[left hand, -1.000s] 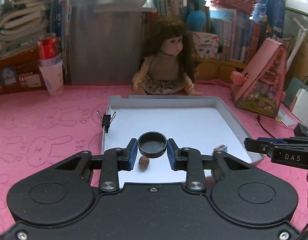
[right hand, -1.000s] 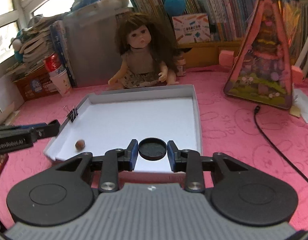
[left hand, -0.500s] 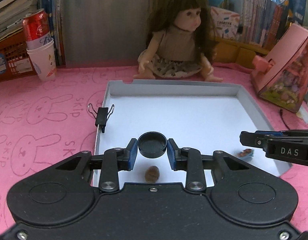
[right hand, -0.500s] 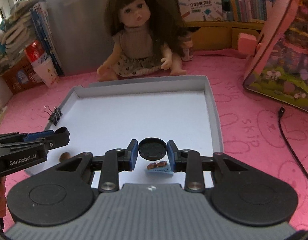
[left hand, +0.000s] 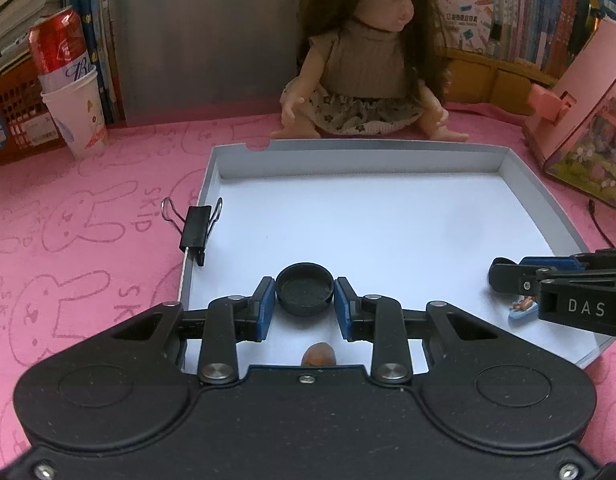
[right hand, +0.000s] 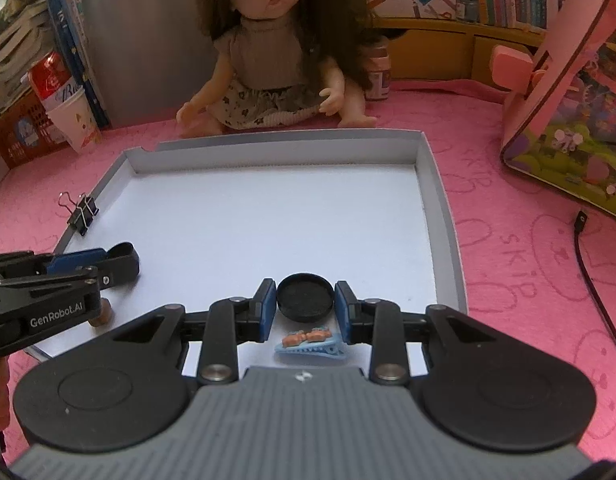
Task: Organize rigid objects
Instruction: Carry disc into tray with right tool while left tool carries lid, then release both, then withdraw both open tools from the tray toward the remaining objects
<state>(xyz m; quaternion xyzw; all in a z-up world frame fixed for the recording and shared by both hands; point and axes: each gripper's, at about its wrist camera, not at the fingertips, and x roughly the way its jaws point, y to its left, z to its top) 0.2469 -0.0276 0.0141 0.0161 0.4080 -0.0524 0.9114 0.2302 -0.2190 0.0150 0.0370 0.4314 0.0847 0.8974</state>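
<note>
My left gripper (left hand: 304, 300) is shut on a black round cap (left hand: 304, 293) and holds it over the near left part of the white tray (left hand: 359, 148). A small brown nut (left hand: 318, 356) lies in the tray just under it. My right gripper (right hand: 305, 304) is shut on a second black round cap (right hand: 305, 297) over the tray's near right part (right hand: 439, 216). A blue hair clip with orange bows (right hand: 309, 343) lies under it; it also shows in the left wrist view (left hand: 521, 309). The nut shows in the right wrist view (right hand: 100, 316).
A black binder clip (left hand: 196, 226) is clamped on the tray's left wall. A doll (left hand: 367, 60) sits behind the tray. A paper cup with a red can (left hand: 74, 100) stands back left. A pink toy house (left hand: 587, 120) and a black cable (right hand: 591, 272) are at right.
Both grippers have moved forward and down over the tray with their caps held. The nut and the hair clip have slid back under the fingers.
</note>
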